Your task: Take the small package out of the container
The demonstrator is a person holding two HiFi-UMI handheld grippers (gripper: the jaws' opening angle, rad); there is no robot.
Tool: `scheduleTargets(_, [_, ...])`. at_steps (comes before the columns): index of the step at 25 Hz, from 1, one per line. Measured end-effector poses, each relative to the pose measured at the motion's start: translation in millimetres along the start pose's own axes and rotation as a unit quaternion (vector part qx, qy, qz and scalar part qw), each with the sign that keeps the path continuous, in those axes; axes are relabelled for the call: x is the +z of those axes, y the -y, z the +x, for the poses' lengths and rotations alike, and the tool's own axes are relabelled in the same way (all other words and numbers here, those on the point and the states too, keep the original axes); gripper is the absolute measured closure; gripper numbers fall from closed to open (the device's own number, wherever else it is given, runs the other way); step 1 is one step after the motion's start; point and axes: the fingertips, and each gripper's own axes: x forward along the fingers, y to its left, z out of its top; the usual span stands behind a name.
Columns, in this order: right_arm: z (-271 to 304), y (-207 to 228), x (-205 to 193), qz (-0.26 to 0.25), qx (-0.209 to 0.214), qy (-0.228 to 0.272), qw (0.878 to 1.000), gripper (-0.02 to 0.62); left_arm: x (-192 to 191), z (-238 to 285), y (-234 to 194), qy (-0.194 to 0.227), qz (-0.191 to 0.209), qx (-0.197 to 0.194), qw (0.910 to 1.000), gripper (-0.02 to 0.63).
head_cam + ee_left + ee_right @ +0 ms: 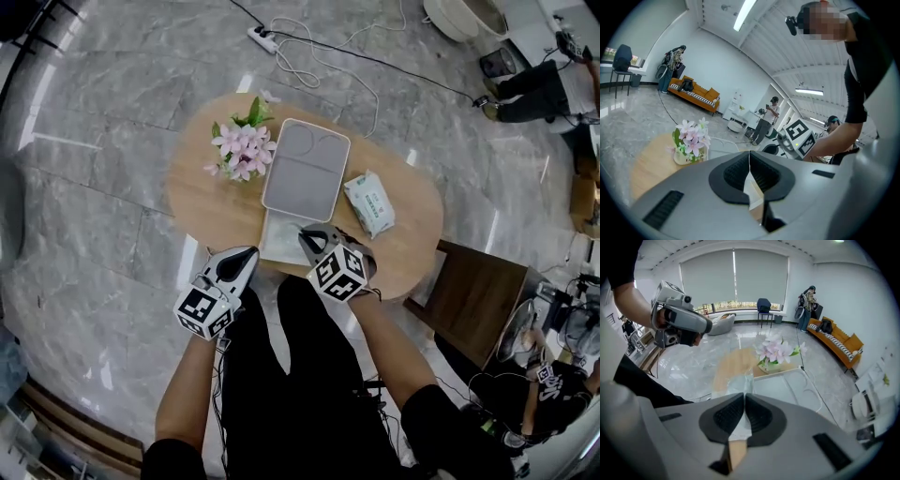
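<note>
Pinching the near edge of a flat pale packet [279, 239], the right gripper [309, 238] has its jaws pressed together on the thin film, which spreads out just ahead of its tips. The packet lies on the table [206, 202], outside the tray [323, 131] and touching or almost touching the tray's near end. The tray, directly beyond the gripper, looks empty. A wipes pack [369, 203] sits ahead and to the right of the gripper, beside the tray. The flowers [242, 148] stand ahead and to its left, against the tray's far corner. The left gripper [246, 255] hangs just to the left of the right one, near the table edge, with its jaws also together and nothing visibly held between them.

The hold looks like the weak point. It takes only a sliver of slack film at one edge, so a quick lift could let the packet slide free or swing and twist under the jaws. Because the packet is so near the table edge, a slip would probably send it onto the floor. A wide sweep forward risks clipping the tray rim or knocking the flowers. With the left gripper idle, nothing supports the packet's free end.
</note>
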Motion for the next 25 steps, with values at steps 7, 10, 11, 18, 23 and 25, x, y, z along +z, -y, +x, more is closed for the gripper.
scheduleTargets(7, [-108.1, 16.3, 67.1, -0.042, -0.026, 0.043, 0.998, 0.572, 98.8, -21.0, 39.4, 0.029, 0.03, 0.006, 0.9991, 0.589])
scheduleTargets(10, [-157.5, 20.6, 95.1, -0.056, -0.041, 0.068, 0.995, 0.572, 134.6, -31.7, 62.2, 0.036, 0.049, 0.004, 0.9981, 0.589])
scheduleTargets(11, [-174.7, 24.4, 105.1, -0.059, -0.049, 0.08, 0.994, 0.571, 146.7, -34.6, 69.6, 0.04, 0.057, 0.004, 0.9976, 0.589])
scheduleTargets(18, [-279.9, 59.5, 163.5, -0.048, -0.114, 0.17, 0.978, 0.572, 221.8, -49.8, 110.7, 0.071, 0.111, -0.006, 0.9913, 0.589])
scheduleTargets(23, [-335.1, 72.3, 194.0, -0.022, -0.131, 0.236, 0.963, 0.571, 273.2, -53.0, 127.3, 0.09, 0.144, -0.007, 0.9854, 0.589])
scheduleTargets(25, [-356.5, 72.5, 203.8, -0.014, -0.131, 0.268, 0.954, 0.571, 291.7, -54.3, 136.8, 0.099, 0.157, -0.012, 0.9824, 0.589])
